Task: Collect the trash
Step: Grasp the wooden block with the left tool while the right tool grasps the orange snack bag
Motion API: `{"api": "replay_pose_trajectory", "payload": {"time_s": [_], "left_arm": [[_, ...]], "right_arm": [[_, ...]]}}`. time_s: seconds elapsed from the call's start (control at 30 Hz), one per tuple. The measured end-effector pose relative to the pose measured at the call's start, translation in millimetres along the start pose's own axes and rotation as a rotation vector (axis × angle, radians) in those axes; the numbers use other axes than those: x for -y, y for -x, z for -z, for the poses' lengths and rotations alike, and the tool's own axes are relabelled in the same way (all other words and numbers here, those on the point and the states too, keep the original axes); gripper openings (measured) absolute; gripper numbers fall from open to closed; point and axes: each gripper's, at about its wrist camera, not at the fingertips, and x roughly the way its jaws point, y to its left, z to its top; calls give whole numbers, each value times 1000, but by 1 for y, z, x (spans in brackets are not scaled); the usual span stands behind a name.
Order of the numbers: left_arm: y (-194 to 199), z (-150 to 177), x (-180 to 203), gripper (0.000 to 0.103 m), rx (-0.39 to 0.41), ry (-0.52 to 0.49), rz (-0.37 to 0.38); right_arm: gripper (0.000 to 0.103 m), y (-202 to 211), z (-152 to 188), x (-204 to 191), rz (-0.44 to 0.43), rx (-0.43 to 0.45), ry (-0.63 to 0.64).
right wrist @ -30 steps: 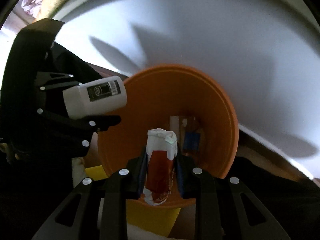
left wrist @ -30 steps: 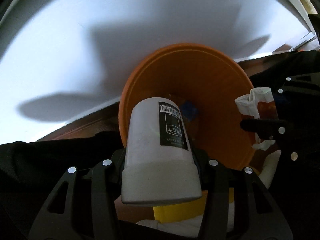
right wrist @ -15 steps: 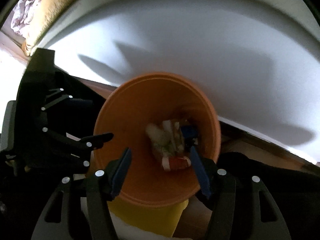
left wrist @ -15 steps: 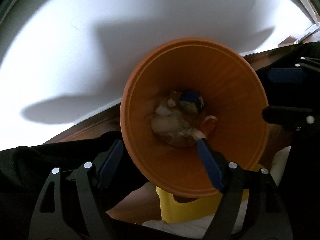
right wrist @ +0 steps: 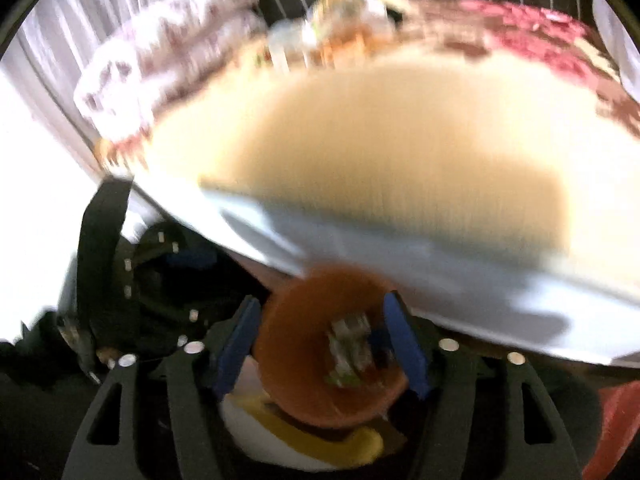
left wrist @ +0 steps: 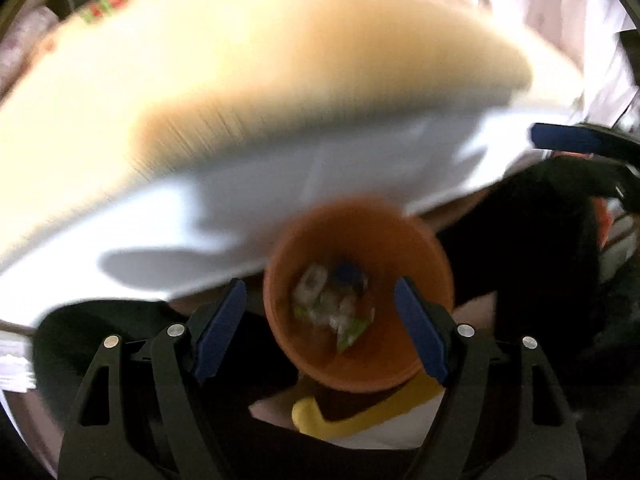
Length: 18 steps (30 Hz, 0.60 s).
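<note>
An orange bin point(left wrist: 400, 364) stands on the floor below the table edge and holds several pieces of trash point(left wrist: 328, 300). My left gripper point(left wrist: 320, 324) is open and empty, raised above the bin. My right gripper point(right wrist: 326, 344) is open and empty too, above the same bin point(right wrist: 296, 360) with the trash point(right wrist: 348, 344) in it. The right gripper's blue pad point(left wrist: 568, 138) shows at the far right of the left wrist view. Both views are motion blurred.
A white-edged table with a tan top point(left wrist: 280, 100) fills the upper half of both views point(right wrist: 400, 160). A yellow object point(left wrist: 352, 416) lies on white paper by the bin's base. Cluttered things point(right wrist: 340, 32) sit at the table's far side.
The white bottle and the red-and-white wrapper were let go into the orange bin. Both grippers then opened and rose away from it, so the table top came into view.
</note>
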Motion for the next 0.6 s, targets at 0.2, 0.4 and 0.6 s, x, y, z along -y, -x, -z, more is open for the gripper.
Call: {"api": "replay_pose_trajectory", "payload": {"time_s": [0.2, 0.4, 0.6], "left_arm": [[66, -24, -23, 82, 226, 89, -122], [76, -38, -41, 83, 300, 160, -128], [68, -37, -38, 83, 317, 122, -133]], "right_arm": [[69, 8, -97, -7, -77, 162, -137], [81, -18, -185, -5, -23, 291, -248], [84, -68, -224, 1, 16, 324, -380]]}}
